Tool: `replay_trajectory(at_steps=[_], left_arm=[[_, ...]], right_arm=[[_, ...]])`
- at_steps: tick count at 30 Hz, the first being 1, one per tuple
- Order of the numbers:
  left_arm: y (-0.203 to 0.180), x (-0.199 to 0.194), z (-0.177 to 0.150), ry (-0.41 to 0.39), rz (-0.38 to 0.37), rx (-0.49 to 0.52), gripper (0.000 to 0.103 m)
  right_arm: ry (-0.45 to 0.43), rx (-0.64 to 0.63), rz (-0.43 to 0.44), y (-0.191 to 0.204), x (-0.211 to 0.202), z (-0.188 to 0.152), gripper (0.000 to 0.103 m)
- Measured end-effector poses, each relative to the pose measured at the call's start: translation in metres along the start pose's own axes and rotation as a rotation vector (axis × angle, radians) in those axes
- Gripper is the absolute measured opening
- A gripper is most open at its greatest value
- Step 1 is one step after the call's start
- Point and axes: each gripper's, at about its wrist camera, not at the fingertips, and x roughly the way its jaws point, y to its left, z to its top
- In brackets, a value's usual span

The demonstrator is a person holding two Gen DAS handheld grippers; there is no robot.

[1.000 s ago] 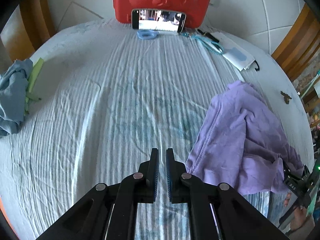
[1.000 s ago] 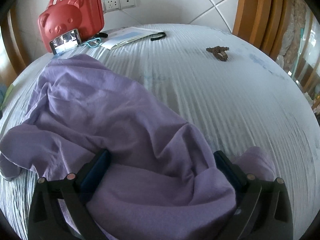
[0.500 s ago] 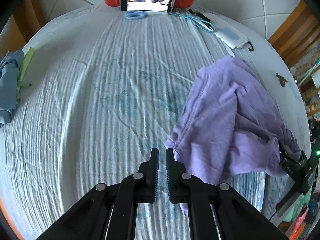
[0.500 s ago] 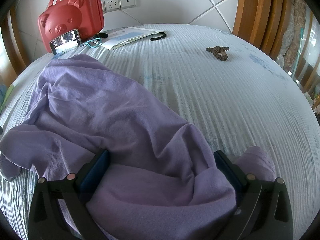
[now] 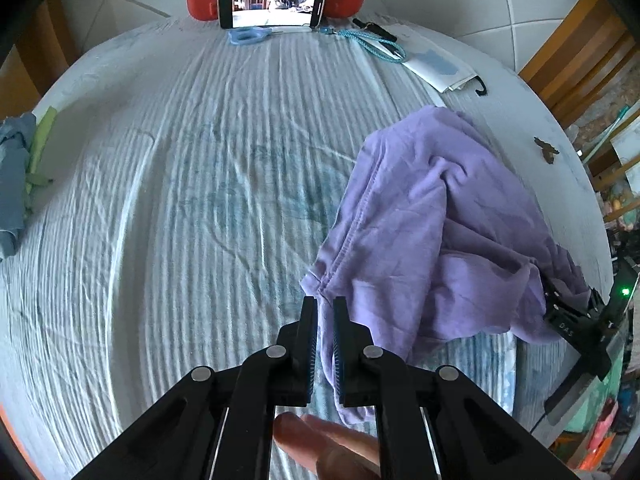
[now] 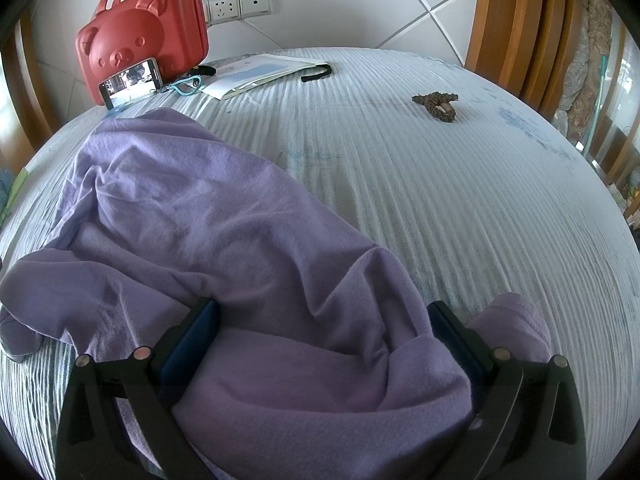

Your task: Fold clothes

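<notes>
A crumpled purple garment (image 5: pixel 432 232) lies on the right of the striped bed sheet (image 5: pixel 192 200). My left gripper (image 5: pixel 324 304) has its jaws nearly together, and the garment's near-left hem corner sits at and between the fingertips. My right gripper (image 6: pixel 320 312) is open wide, with the purple garment (image 6: pixel 224 232) bunched between and over its fingers; it also shows in the left wrist view (image 5: pixel 576 320) at the garment's far right end.
A red bear-shaped case (image 6: pixel 140 40) with a phone (image 5: pixel 270 8) leaning on it stands at the far edge, beside scissors (image 5: pixel 250 35), a blue lanyard (image 5: pixel 372 44) and papers (image 6: pixel 260 74). A brown hair tie (image 6: pixel 436 106) lies right. Blue-grey clothes (image 5: pixel 14 184) lie far left.
My left gripper moved right and forward to the garment's hem corner, which now sits between its fingertips. The right gripper and the garment have barely moved.
</notes>
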Motion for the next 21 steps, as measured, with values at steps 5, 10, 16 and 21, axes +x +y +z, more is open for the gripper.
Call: replay_trajectory(at_steps=[5, 10, 16, 21], left_arm=[[-0.001, -0.002, -0.001, -0.001, -0.024, 0.006, 0.103], [0.007, 0.002, 0.0, -0.006, 0.02, -0.014, 0.103], [0.024, 0.005, 0.009, -0.029, 0.046, -0.053, 0.103], [0.027, 0.009, 0.015, -0.03, 0.078, -0.034, 0.103]], right_arm=[[0.0, 0.0, 0.0, 0.0, 0.0, 0.0, 0.103], [0.0, 0.0, 0.0, 0.0, 0.0, 0.0, 0.103], [0.0, 0.001, -0.001, 0.0, 0.0, 0.0, 0.103], [0.0, 0.001, -0.001, 0.0, 0.0, 0.0, 0.103]])
